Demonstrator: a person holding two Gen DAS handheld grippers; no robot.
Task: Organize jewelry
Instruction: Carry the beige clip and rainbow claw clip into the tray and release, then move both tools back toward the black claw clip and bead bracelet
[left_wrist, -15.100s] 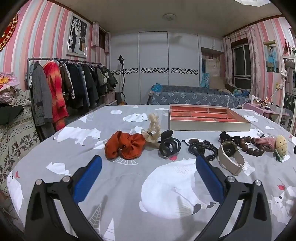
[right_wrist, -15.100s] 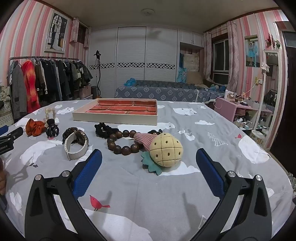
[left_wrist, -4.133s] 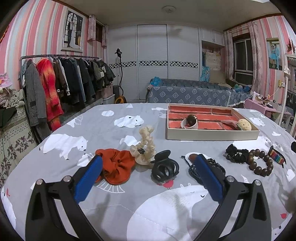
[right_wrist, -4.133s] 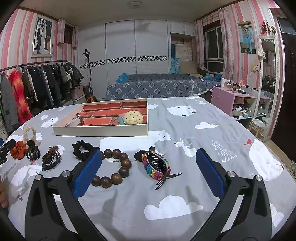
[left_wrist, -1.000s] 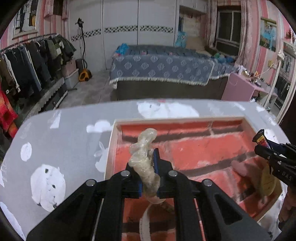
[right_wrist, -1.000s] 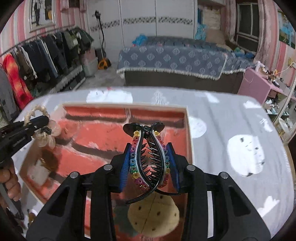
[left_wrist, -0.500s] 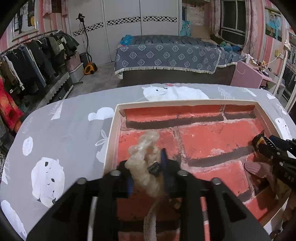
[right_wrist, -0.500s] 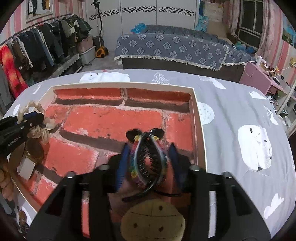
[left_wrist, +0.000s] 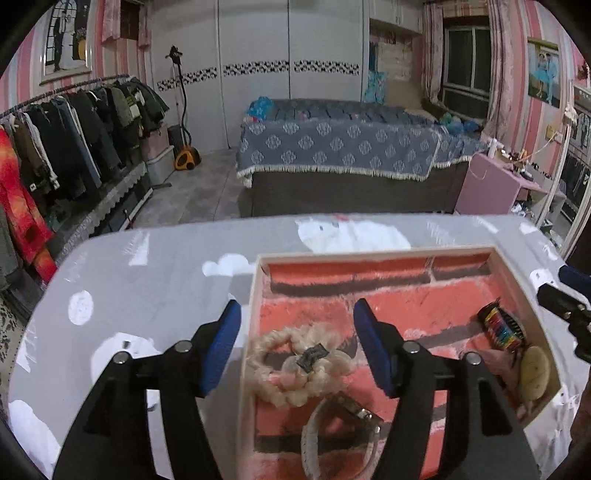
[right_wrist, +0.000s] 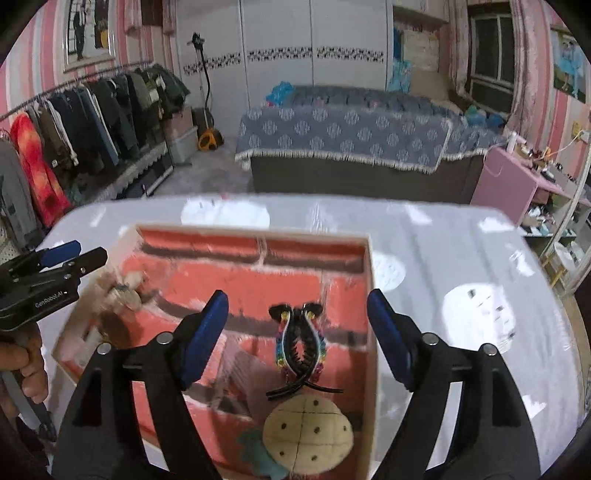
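- Left wrist view: the left gripper now stands with its blue pads wide apart and holds nothing, while half a second ago they were pressed on the cream braided scrunchie.
- That scrunchie now lies loose on the red lining at the left end of the jewelry tray, between the two pads and under them, touching neither as far as I can see.
- Just near it, toward the camera, lies a cream watch-like band, which is partly cut by the gripper body.
- Right wrist view: the right gripper is also spread open and empty; a moment before it was closed on the rainbow beaded hair claw.
- The claw now rests on the tray floor near the right wall, just behind the pineapple plush hair tie; I cannot tell if the two touch.
- Both frames are a little blurred, so I think the grippers are moving, probably up and away.
- My judgement: two more pieces are delivered, so four items sit in the tray now.
- The counter in front of the tray is not visible here, so what is left there I cannot see; the next move is likely to go back for another piece.
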